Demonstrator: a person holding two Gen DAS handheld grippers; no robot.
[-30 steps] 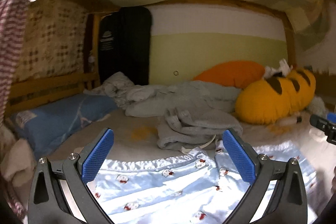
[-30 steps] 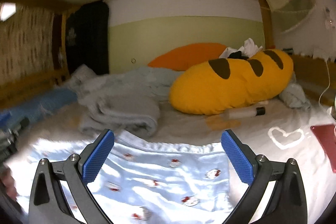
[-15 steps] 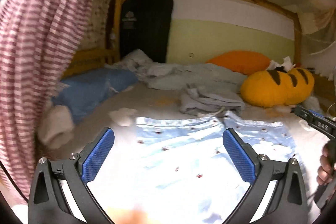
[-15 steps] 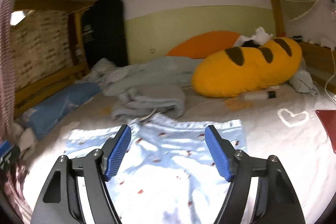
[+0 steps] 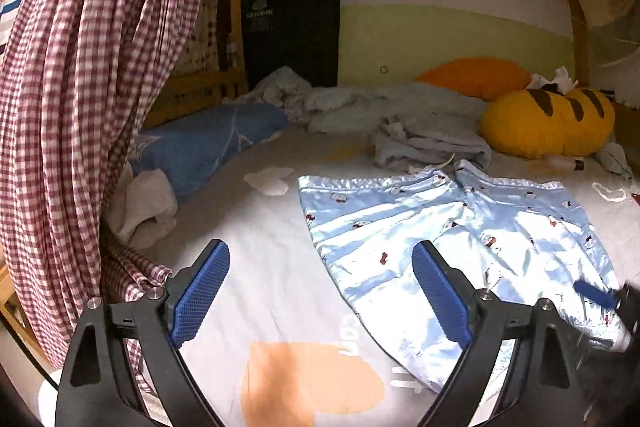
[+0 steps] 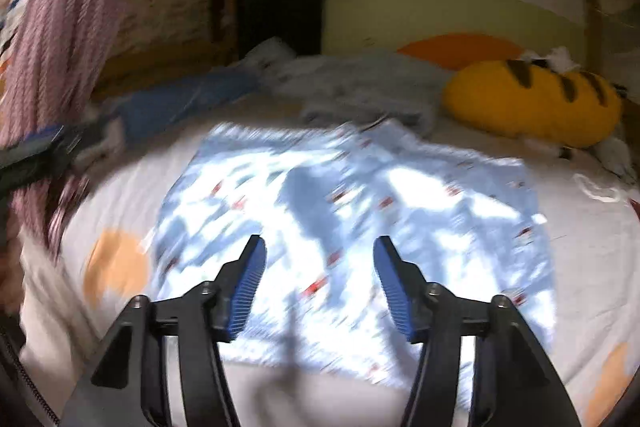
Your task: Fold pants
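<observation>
Lying flat on the white bedsheet [image 5: 280, 291]: light blue printed pants [image 5: 460, 235], waistband toward the grey blanket pile [image 5: 424, 143] and yellow striped plush [image 5: 548, 123]. Left gripper [image 5: 320, 295] jaws wide apart, empty, over the pants' left edge. Right gripper [image 6: 318, 283] also spread, empty, above the pants' middle; that view is blurred.

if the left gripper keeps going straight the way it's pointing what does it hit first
Probably the left edge of the blue pants, which lies between the open fingers of the left gripper; depth is unclear, so it may meet the bare bedsheet beside them.
</observation>
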